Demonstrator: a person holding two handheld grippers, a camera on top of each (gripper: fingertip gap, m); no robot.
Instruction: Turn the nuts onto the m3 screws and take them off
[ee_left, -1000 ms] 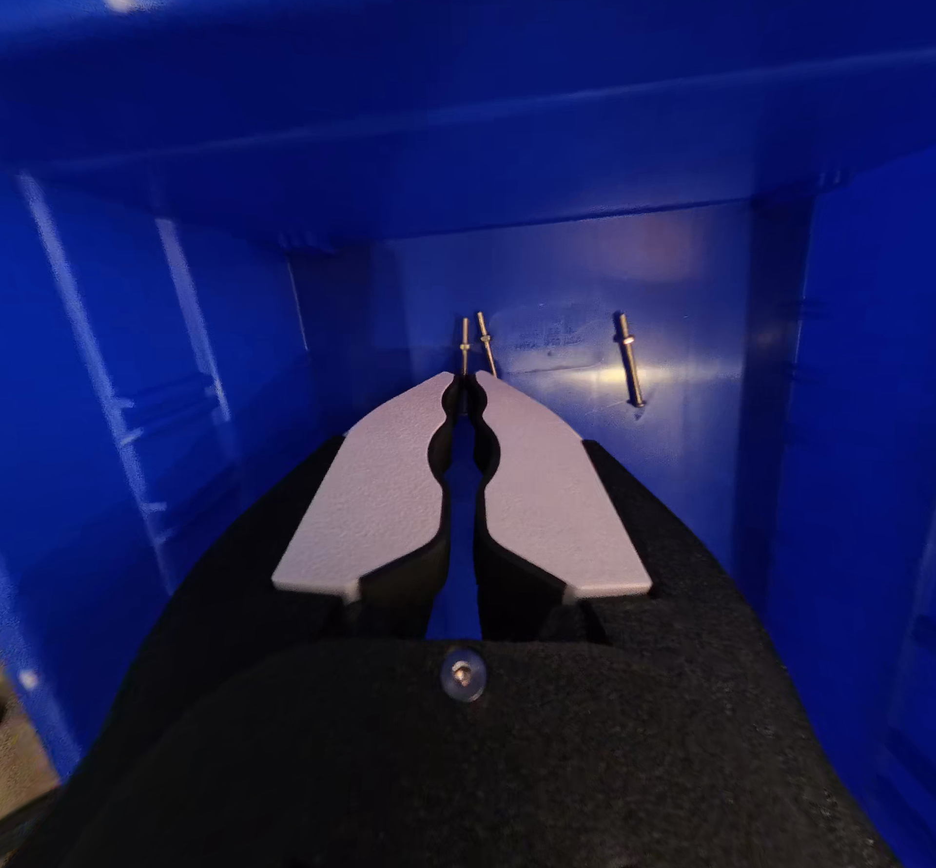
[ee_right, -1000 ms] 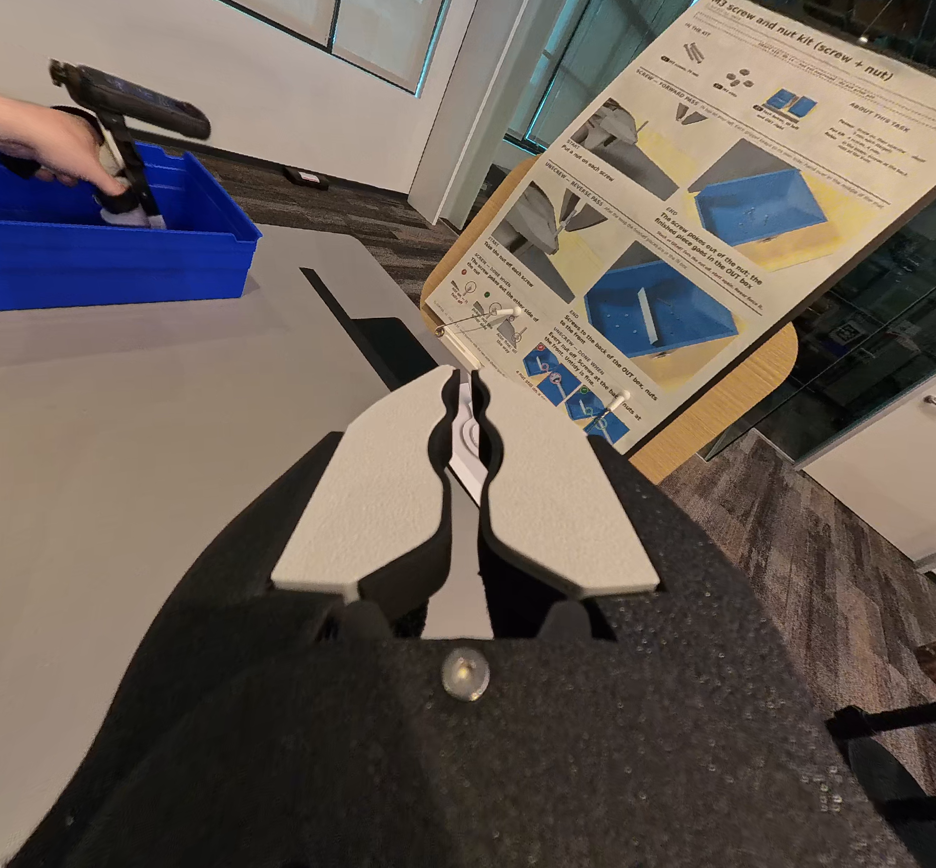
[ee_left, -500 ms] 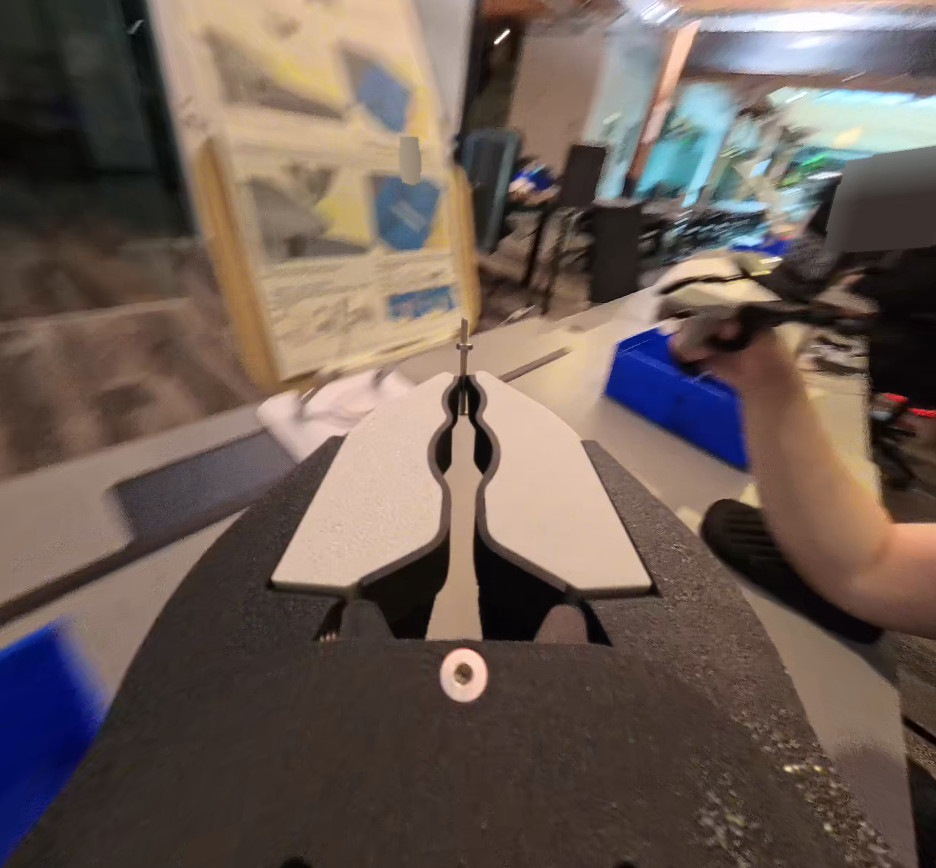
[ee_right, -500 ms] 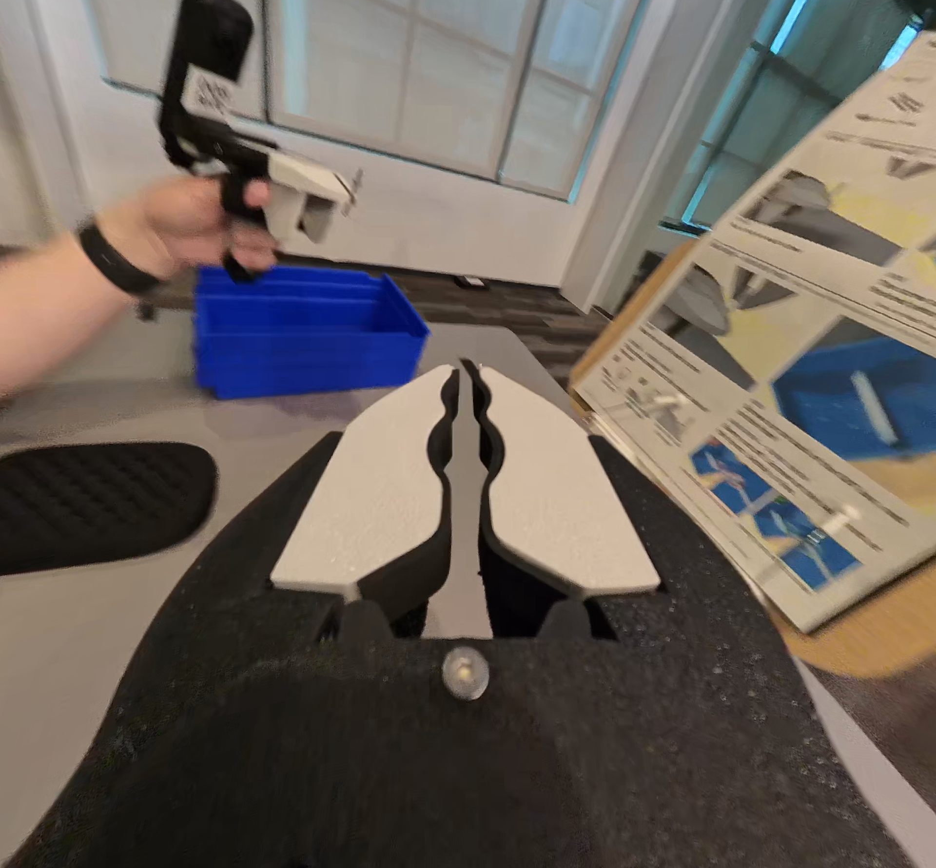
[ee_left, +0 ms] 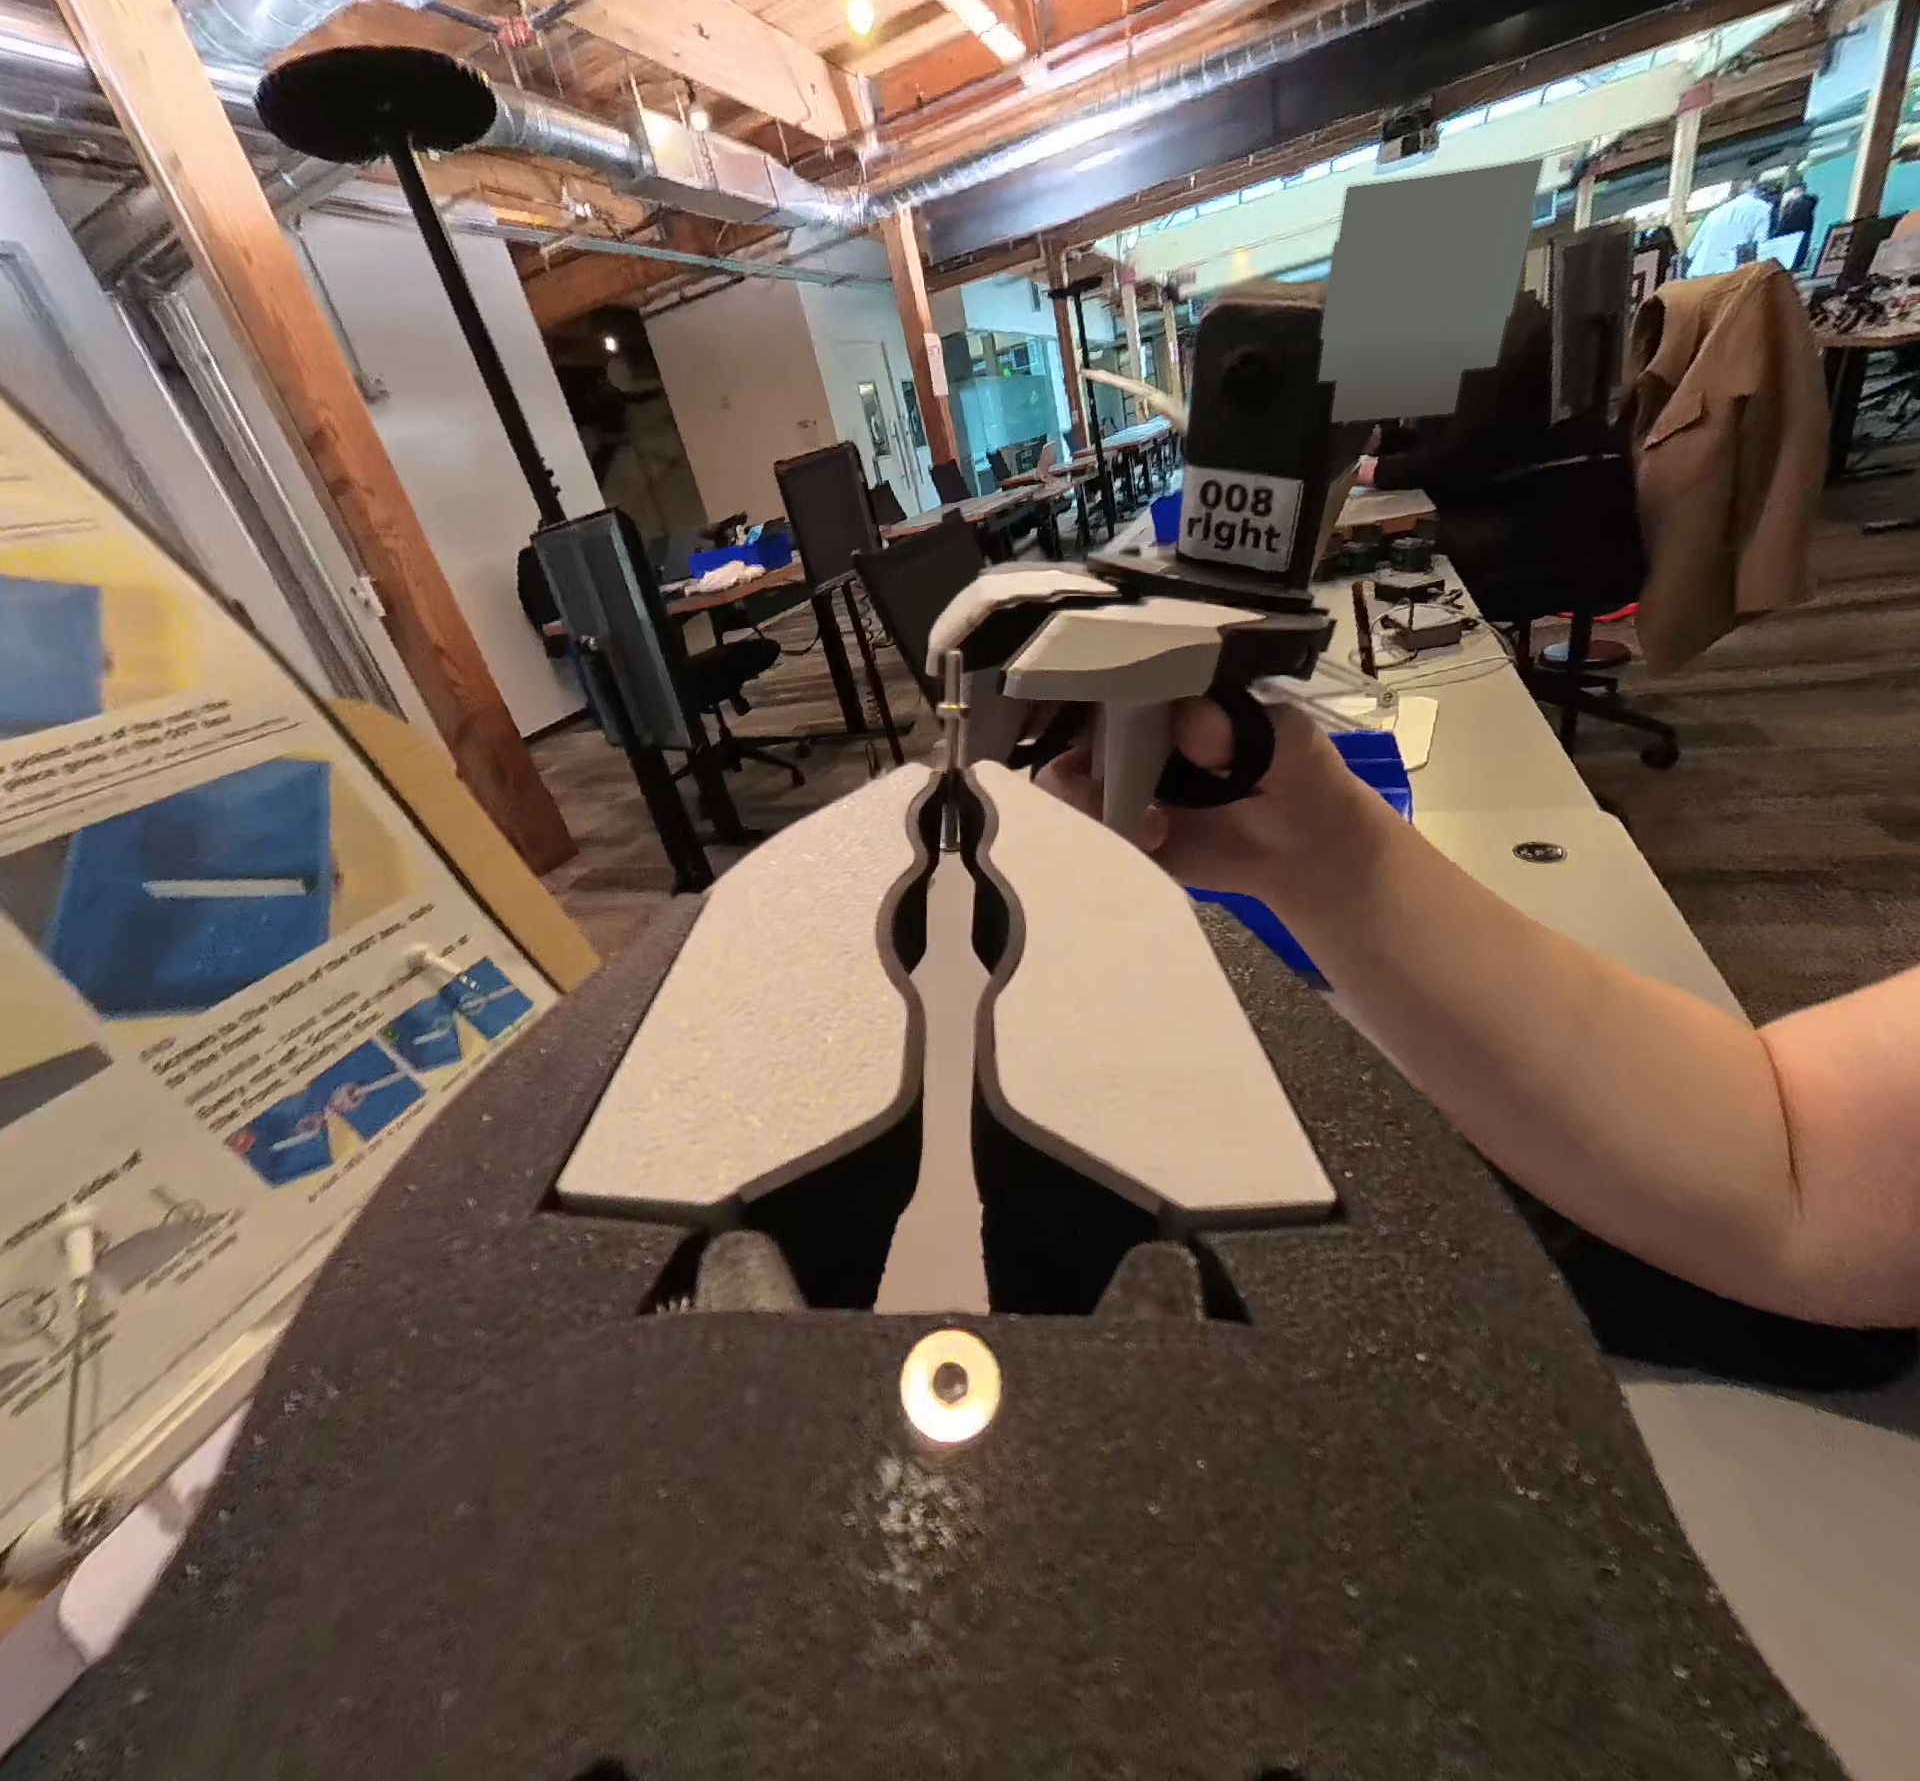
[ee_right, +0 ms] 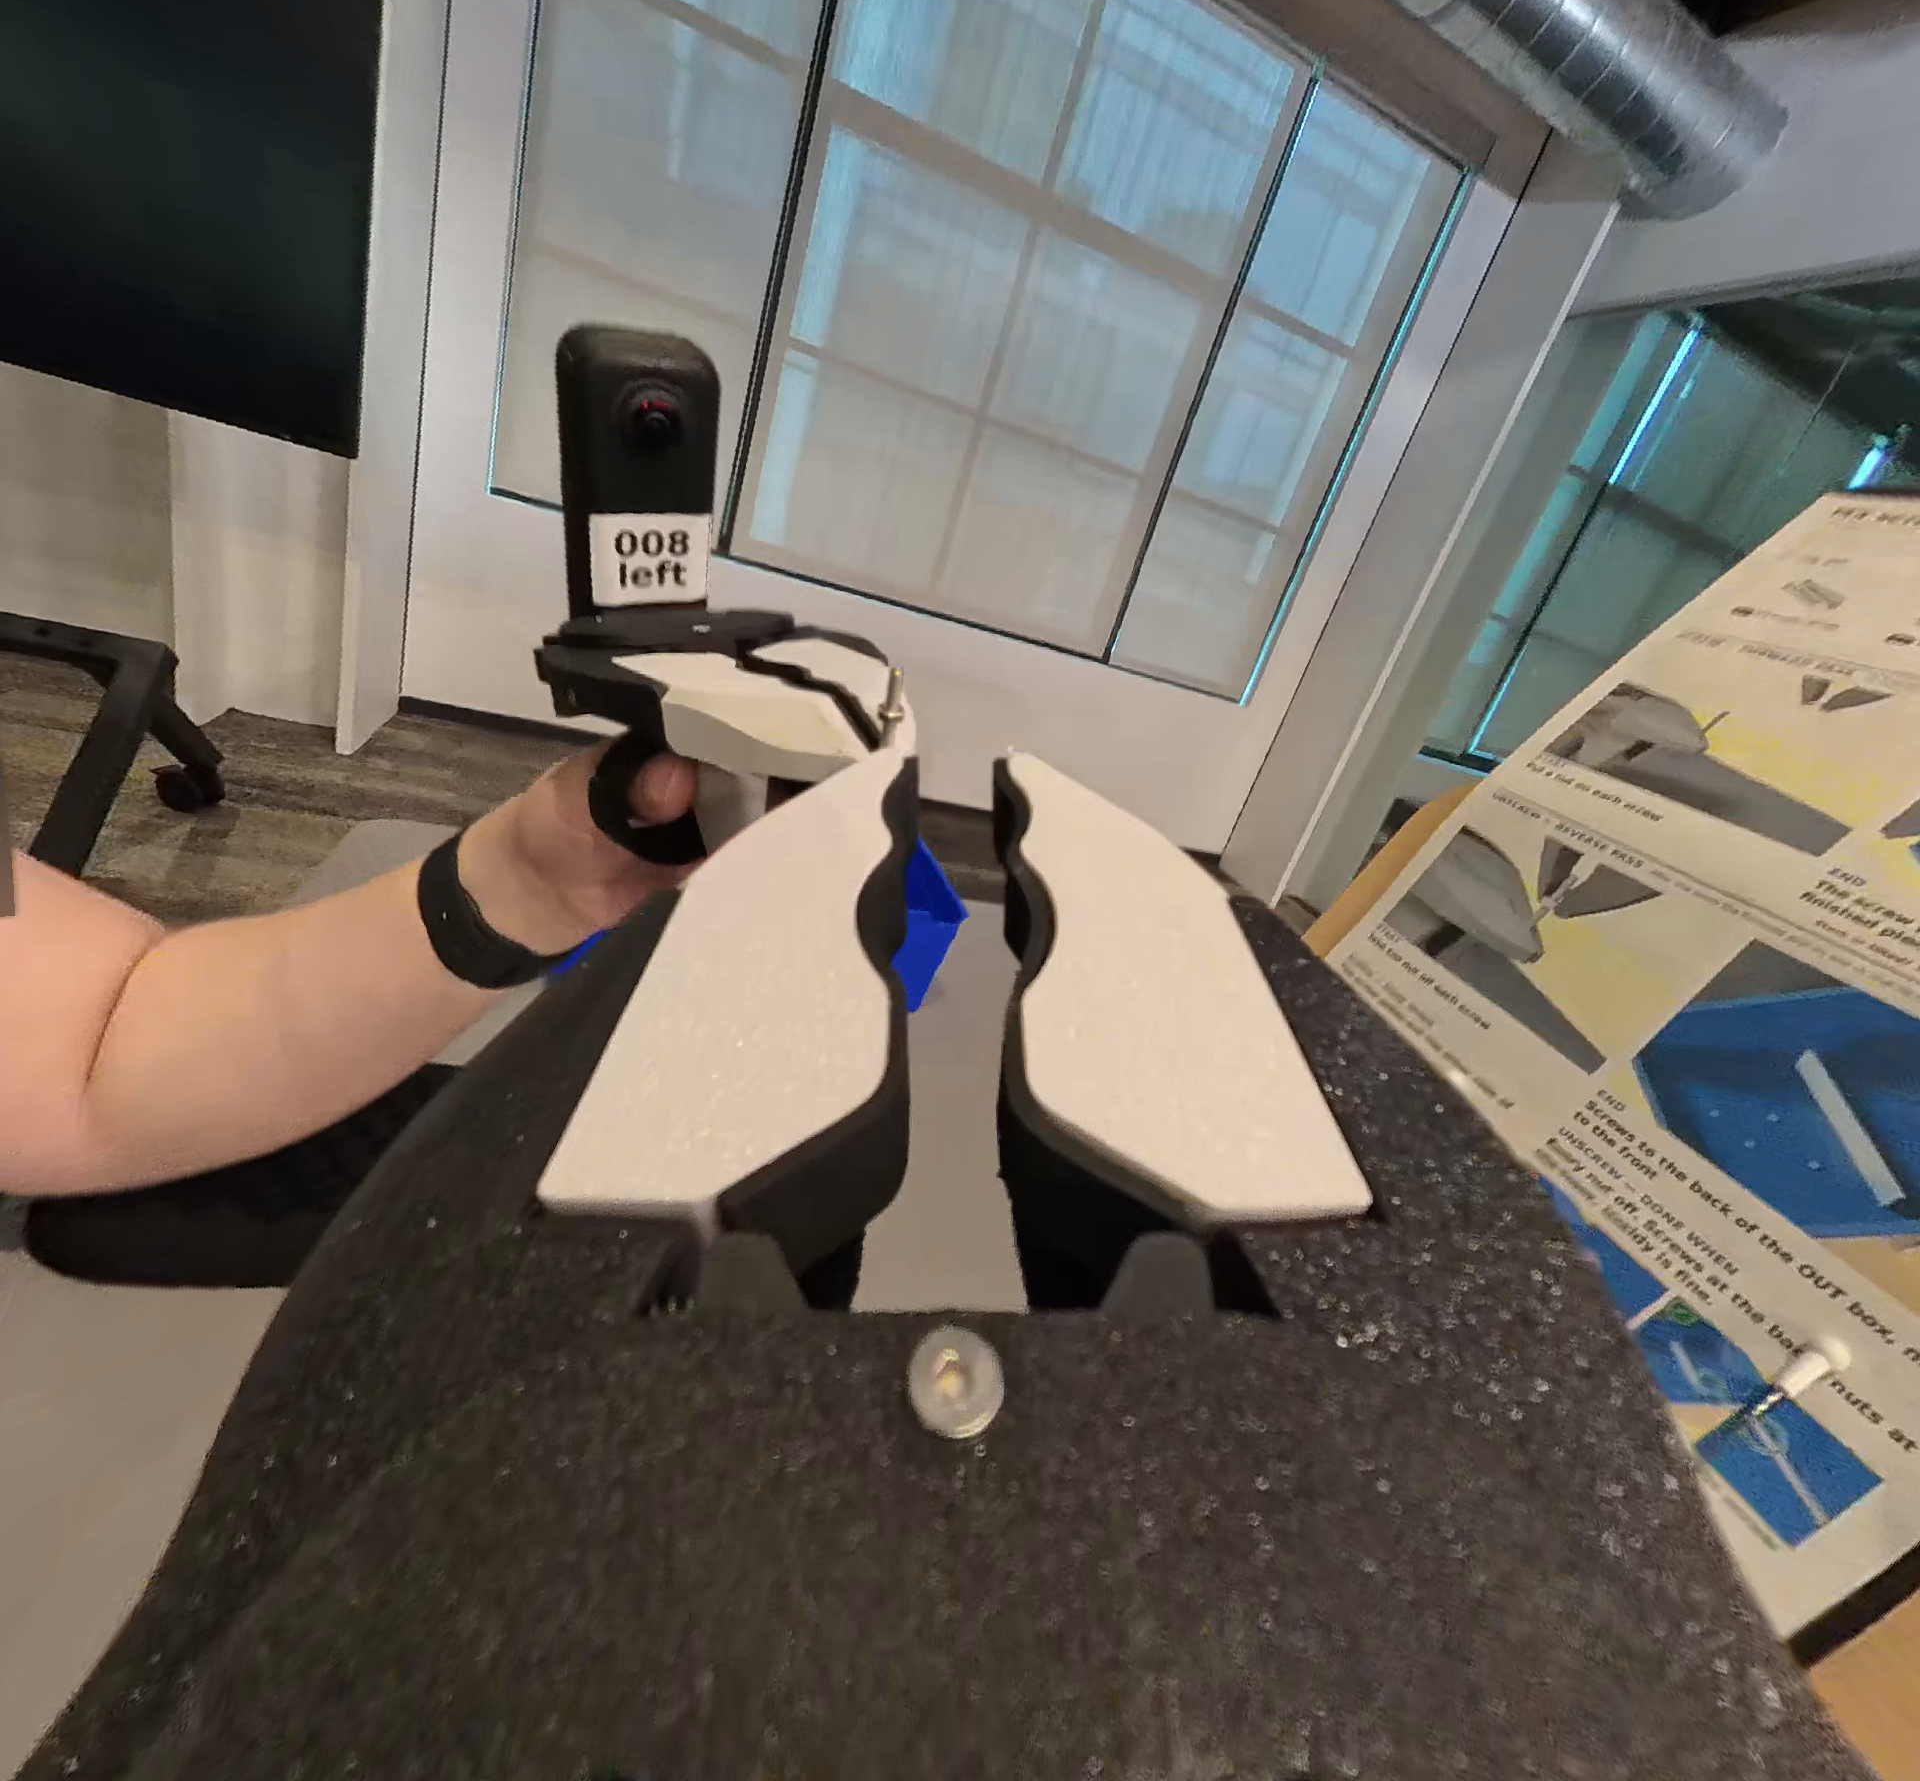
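Left claw (ee_left: 948, 775) clamped on upright silver screw (ee_left: 948, 723), right claw (ee_right: 954, 770) parted, bare, white label (ee_right: 650, 559) on camera, seemingly printed.

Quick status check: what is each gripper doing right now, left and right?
Left gripper: closed on a small metal screw with a nut on it, standing upright.
Right gripper: open, nothing between its fingers.

Held up before a tall paned window (ee_right: 997, 297), the right gripper (ee_right: 954, 775) stands with its jaws parted on nothing. Just beyond its left finger, the left gripper (ee_right: 883, 729), in a hand (ee_right: 582, 848), pinches an upright metal screw (ee_right: 889, 694). A blue bin (ee_right: 930, 910) shows between the fingers, an illustrated poster (ee_right: 1662, 1056) leaning at right
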